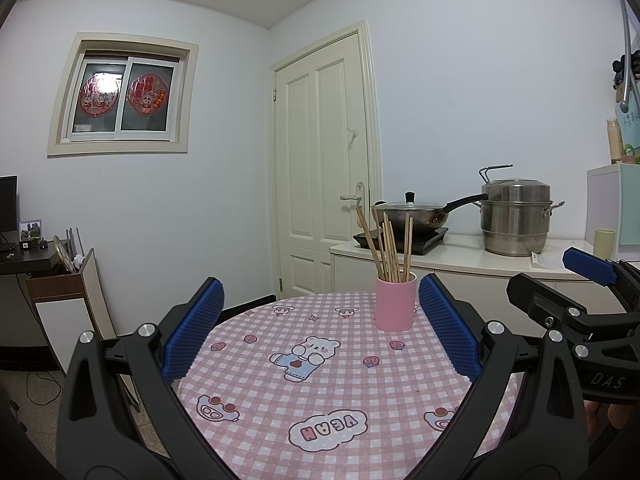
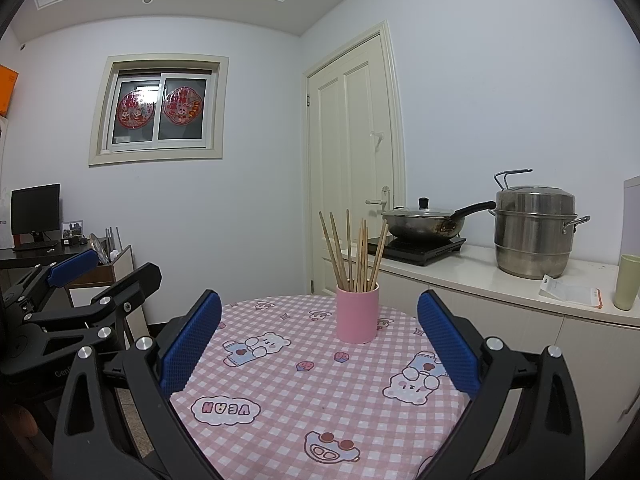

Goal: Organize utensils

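Observation:
A pink cup (image 1: 395,304) stands upright near the far edge of a round table with a pink checked cloth (image 1: 320,380). Several wooden chopsticks (image 1: 387,246) stand in it, fanned out. The same cup (image 2: 357,314) and chopsticks (image 2: 356,254) show in the right wrist view. My left gripper (image 1: 320,312) is open and empty, held above the near side of the table. My right gripper (image 2: 319,316) is open and empty, also short of the cup. The right gripper shows at the right edge of the left wrist view (image 1: 576,280); the left gripper shows at the left of the right wrist view (image 2: 100,272).
A white counter (image 2: 500,280) behind the table holds a wok (image 2: 424,224) on an induction hob, a steel steamer pot (image 2: 534,232), a green cup (image 2: 627,282) and a paper slip. A closed door (image 2: 352,160) is behind. A desk with a monitor (image 2: 36,210) stands left.

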Motion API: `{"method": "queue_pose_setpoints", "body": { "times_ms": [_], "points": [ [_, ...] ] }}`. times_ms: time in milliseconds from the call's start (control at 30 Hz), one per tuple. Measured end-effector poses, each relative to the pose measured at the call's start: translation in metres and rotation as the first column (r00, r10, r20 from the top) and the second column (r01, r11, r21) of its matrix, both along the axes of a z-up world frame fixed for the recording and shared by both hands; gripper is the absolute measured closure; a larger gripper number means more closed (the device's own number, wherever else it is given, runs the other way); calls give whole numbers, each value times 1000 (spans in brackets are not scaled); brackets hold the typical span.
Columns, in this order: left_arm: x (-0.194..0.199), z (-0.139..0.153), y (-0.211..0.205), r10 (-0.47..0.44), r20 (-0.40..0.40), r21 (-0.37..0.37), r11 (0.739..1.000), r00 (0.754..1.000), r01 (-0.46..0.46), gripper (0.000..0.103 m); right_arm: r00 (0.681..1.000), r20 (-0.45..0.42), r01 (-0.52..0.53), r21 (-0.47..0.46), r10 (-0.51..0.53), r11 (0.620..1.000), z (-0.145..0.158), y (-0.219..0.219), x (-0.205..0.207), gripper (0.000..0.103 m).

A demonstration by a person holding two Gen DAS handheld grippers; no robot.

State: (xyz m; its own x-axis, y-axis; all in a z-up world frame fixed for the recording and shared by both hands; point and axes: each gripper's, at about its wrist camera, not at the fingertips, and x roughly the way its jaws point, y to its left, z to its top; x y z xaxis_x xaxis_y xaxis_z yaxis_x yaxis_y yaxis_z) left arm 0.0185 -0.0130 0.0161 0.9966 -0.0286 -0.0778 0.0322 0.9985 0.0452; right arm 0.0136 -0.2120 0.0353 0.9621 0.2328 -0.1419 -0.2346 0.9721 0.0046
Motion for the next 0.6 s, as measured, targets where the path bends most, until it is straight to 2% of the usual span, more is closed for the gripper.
{"method": "queue_pose_setpoints", "body": {
  "times_ms": [600],
  "points": [
    [0, -1, 1, 1, 2, 2, 1000, 1000, -1, 7, 1000, 1, 1, -1, -1, 1000, 1, 0, 0, 8]
  ]
}}
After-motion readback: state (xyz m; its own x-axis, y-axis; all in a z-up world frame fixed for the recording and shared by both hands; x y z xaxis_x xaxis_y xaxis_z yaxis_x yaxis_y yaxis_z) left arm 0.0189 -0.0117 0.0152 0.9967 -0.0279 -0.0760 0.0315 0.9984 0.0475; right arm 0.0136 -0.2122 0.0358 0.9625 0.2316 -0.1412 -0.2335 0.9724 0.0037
